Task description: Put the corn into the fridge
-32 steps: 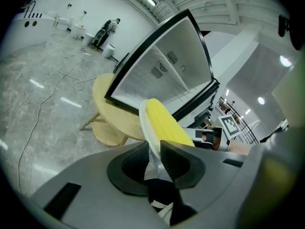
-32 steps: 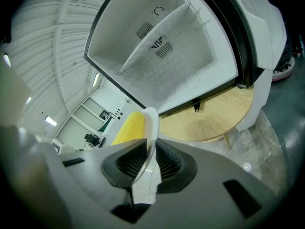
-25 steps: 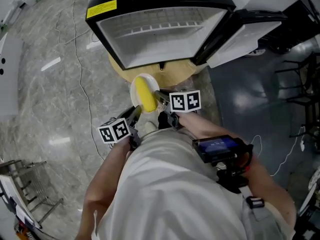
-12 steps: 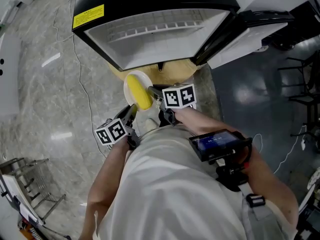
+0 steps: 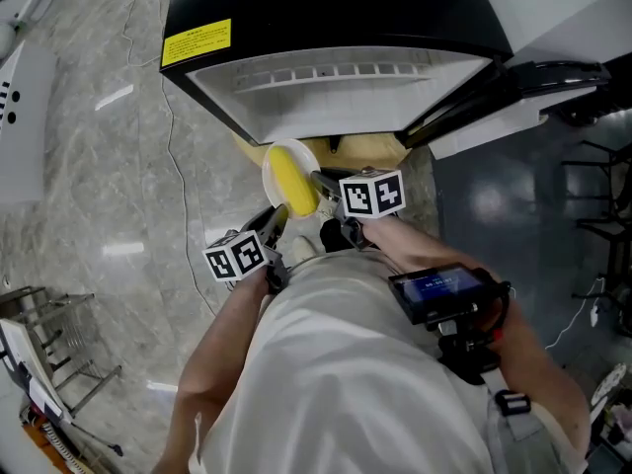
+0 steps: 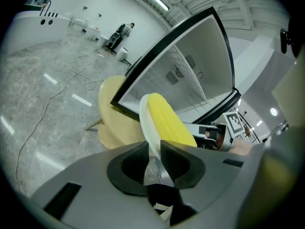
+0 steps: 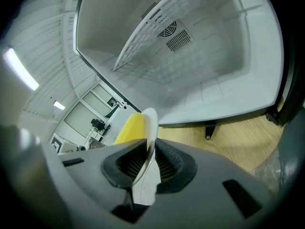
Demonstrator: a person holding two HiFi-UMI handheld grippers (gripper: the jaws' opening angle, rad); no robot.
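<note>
A yellow corn cob (image 5: 294, 181) lies on a small white plate (image 5: 273, 163) held just in front of the open fridge (image 5: 326, 87). My left gripper (image 5: 277, 215) is shut on the plate's near-left rim; in the left gripper view the rim (image 6: 145, 123) sits pinched between the pads with the corn (image 6: 169, 123) beyond them. On the opposite rim my right gripper (image 5: 318, 180) is shut too; the right gripper view shows the plate (image 7: 150, 128) edge-on and the corn (image 7: 127, 128) behind it. The fridge's white inside (image 7: 200, 56) and wire shelf (image 7: 157, 18) lie ahead.
The fridge stands on a round wooden table (image 5: 370, 148), its door (image 5: 513, 107) swung open to the right. A cable (image 5: 173, 146) trails over the marble floor on the left. A metal rack (image 5: 54, 354) stands at the lower left.
Both grippers have carried the plate with the corn a little closer to the fridge's opening. The grips on the rim look the same.
</note>
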